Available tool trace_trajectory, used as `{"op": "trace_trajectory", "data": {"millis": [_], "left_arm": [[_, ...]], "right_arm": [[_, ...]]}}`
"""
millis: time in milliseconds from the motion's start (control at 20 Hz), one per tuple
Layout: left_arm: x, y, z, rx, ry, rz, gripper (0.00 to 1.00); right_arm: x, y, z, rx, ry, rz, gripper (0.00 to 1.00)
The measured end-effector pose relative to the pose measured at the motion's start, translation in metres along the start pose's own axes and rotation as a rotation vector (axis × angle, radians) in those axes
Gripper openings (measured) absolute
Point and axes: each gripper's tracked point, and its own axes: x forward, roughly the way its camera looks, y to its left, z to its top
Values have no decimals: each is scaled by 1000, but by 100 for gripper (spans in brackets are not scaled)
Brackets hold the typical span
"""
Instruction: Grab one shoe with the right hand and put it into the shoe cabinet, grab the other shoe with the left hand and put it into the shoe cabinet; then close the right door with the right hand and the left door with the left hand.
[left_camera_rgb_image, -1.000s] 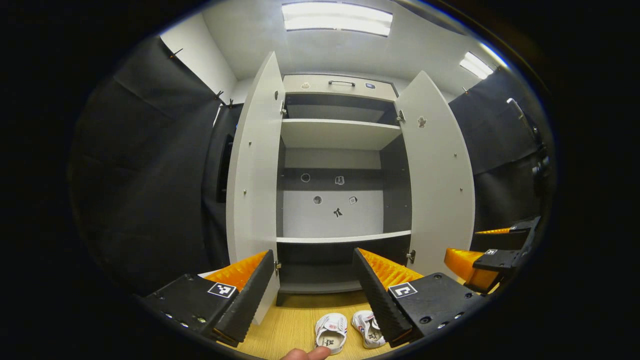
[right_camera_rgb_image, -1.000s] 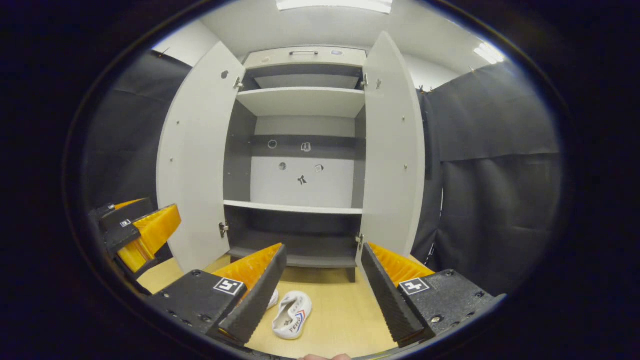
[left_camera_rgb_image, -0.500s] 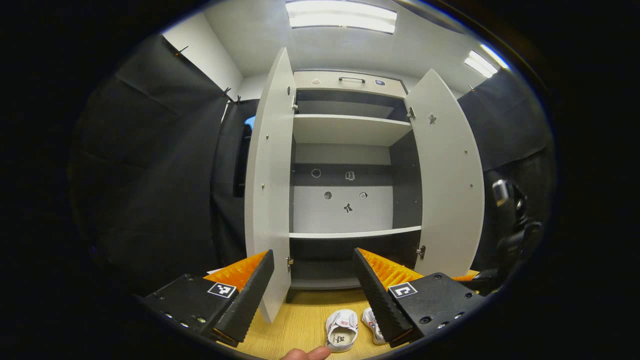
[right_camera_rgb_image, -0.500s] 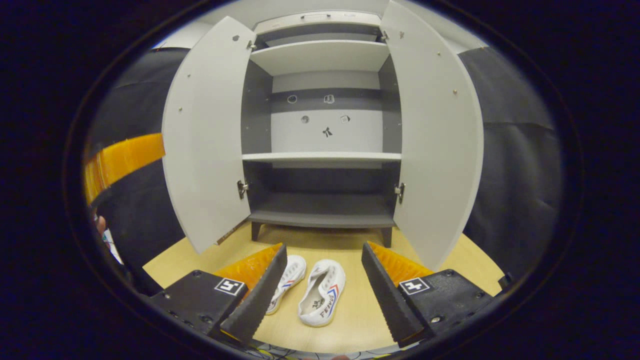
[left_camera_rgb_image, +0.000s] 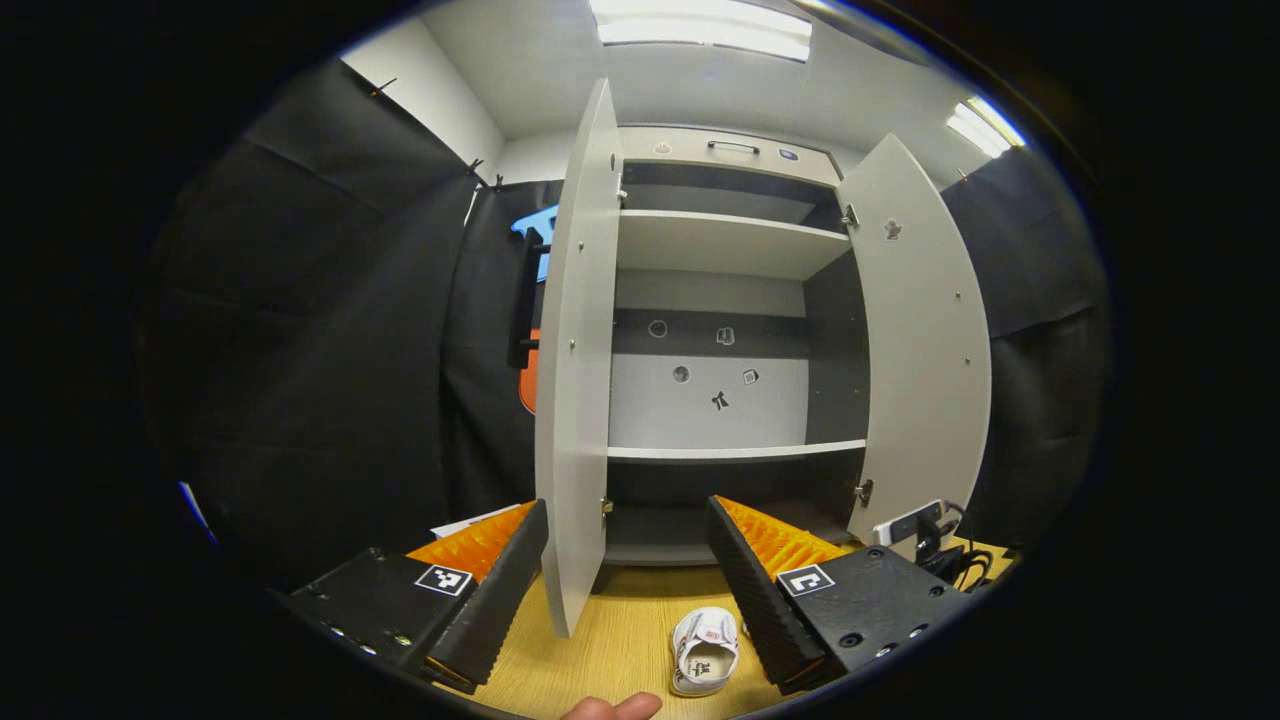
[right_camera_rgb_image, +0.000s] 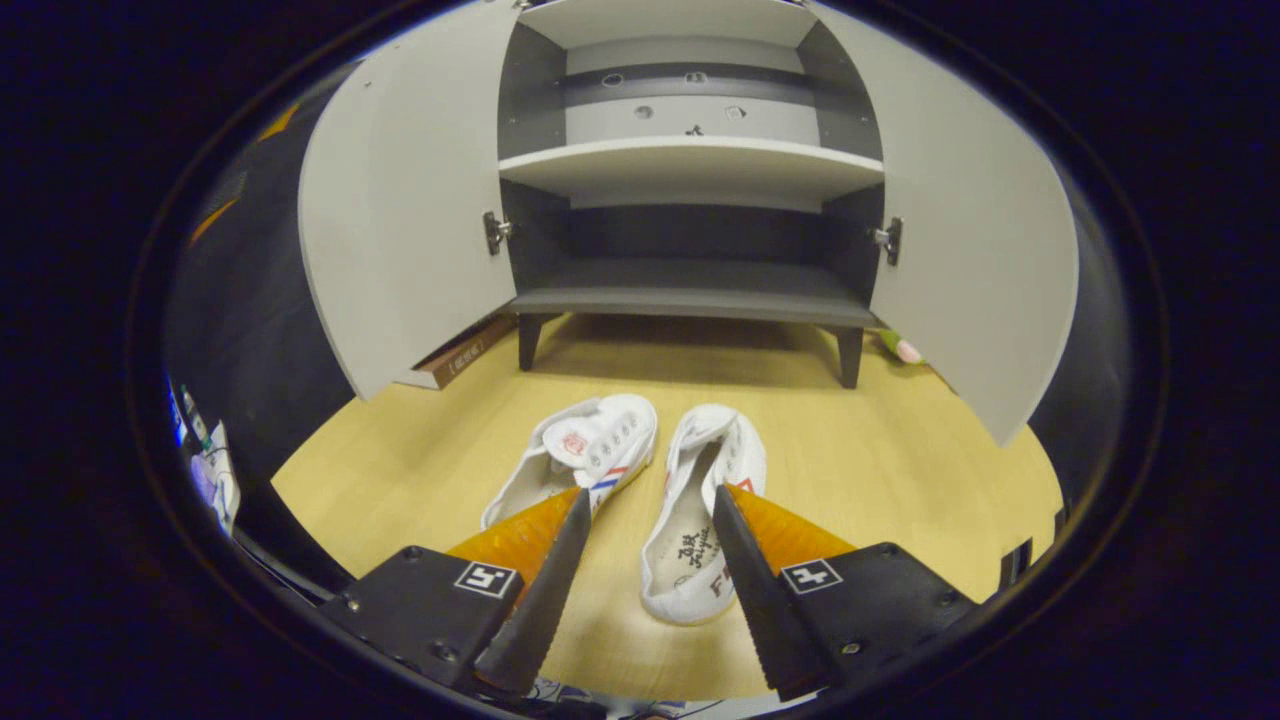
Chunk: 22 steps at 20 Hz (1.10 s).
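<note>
Two white canvas shoes lie side by side on the wooden floor in front of the shoe cabinet (right_camera_rgb_image: 690, 290). In the right gripper view, my right gripper (right_camera_rgb_image: 650, 495) hangs open just over the right shoe (right_camera_rgb_image: 700, 520), one finger on each side of it, not pressing. The left shoe (right_camera_rgb_image: 585, 455) lies just past the left finger. Both cabinet doors, the left door (right_camera_rgb_image: 400, 230) and the right door (right_camera_rgb_image: 980, 260), stand wide. My left gripper (left_camera_rgb_image: 626, 510) is open and holds nothing, higher up, facing the cabinet (left_camera_rgb_image: 720, 410), with one shoe (left_camera_rgb_image: 705, 650) low between its fingers.
A brown box (right_camera_rgb_image: 455, 355) lies on the floor under the left door. A small pink and green thing (right_camera_rgb_image: 900, 348) sits by the cabinet's right leg. A power strip with cables (left_camera_rgb_image: 915, 525) lies at the right. The left door (left_camera_rgb_image: 575, 400) stands edge-on close ahead of the left gripper.
My right gripper has dropped and tilted down until its fingers straddle the right shoe. The left gripper view has shifted, so the left door now stands edge-on and the right gripper has left it.
</note>
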Motion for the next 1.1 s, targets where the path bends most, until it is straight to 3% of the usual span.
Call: {"op": "trace_trajectory", "data": {"millis": [100,300,400,450,500,550,800,950,1100], "left_arm": [[2,6,-5,-3,11,9,95],[8,13,-16,-12,42,14,95],[11,15,-18,-18,51,15,95],[12,15,-20,-20,57,14,95],[13,15,-23,-20,63,14,94],[13,16,-24,-18,69,15,95],[18,14,-38,-8,105,14,95],[18,9,-44,-13,120,6,95],[19,6,-49,-17,126,-2,95]], "right_arm": [[15,-3,-12,22,41,-6,81],[47,-5,-22,42,93,-17,69],[60,-3,-24,47,106,-18,52],[67,-4,-26,44,114,-25,57],[72,-4,-27,39,121,-32,55],[76,-4,-27,32,118,-37,46],[94,-15,-18,-14,68,-76,26],[92,-20,-13,-1,43,-72,7],[80,-30,1,-52,-9,-84,4]]}}
